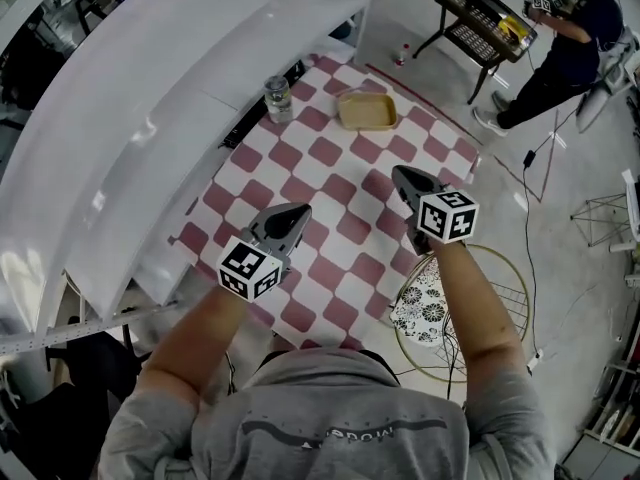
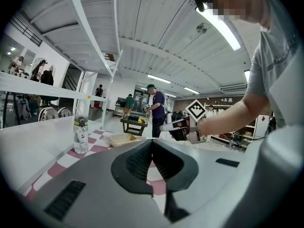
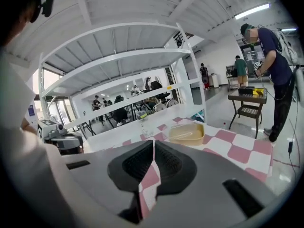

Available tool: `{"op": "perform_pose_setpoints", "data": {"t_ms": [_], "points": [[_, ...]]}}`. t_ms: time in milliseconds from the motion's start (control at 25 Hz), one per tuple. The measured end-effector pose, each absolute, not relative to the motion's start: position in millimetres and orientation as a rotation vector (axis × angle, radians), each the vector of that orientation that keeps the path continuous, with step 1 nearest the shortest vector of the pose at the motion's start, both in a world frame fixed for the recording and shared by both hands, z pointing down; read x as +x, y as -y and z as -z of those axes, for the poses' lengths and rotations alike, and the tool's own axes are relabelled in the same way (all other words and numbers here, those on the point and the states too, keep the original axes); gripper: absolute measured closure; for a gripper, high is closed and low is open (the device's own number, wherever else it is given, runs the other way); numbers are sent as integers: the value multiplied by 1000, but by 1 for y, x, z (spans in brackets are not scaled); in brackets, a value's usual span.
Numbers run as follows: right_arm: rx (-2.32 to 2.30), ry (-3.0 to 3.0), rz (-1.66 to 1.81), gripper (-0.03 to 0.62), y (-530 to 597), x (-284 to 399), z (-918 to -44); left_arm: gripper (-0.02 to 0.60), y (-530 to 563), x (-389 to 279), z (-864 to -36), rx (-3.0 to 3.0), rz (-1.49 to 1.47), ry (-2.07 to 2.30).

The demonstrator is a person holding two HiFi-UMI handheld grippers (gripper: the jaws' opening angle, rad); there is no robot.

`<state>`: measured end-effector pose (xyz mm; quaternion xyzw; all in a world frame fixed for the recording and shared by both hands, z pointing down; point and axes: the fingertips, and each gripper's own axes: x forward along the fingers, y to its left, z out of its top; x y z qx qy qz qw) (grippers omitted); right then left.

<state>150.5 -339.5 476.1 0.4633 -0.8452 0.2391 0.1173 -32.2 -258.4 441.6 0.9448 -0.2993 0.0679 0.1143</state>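
Observation:
Both grippers hover over a table with a red-and-white checked cloth point(image 1: 330, 183), and neither touches anything. My left gripper point(image 1: 299, 212) is shut, its jaws meeting at the tips with nothing between them point(image 2: 152, 142). My right gripper point(image 1: 400, 174) is also shut and empty point(image 3: 154, 142); the left gripper view shows it off to the right point(image 2: 176, 126). Beyond them, at the far end of the cloth, stand a clear water bottle point(image 1: 278, 98) point(image 2: 80, 134) point(image 3: 142, 123) and a shallow beige container point(image 1: 366, 109) point(image 2: 119, 139) point(image 3: 186, 133).
A white shelf rack point(image 1: 150, 118) runs along the table's left side. On the floor at the right stands a round wire frame point(image 1: 500, 298) with a patterned cloth. Farther off, a person point(image 1: 565, 53) stands at a black cart point(image 1: 485, 23). Cables lie on the floor.

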Motion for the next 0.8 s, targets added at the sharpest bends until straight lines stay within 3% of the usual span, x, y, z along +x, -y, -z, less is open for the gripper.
{"op": "perform_pose_setpoints", "data": {"t_ms": [400,800], "points": [[1270,2357,-708,540,448,163,-506,568,314,-25,-459,2773,-180,899],[1272,2297,-959,493,521,189,-540,568,375,-6,-488,2788,-183,850]]}}
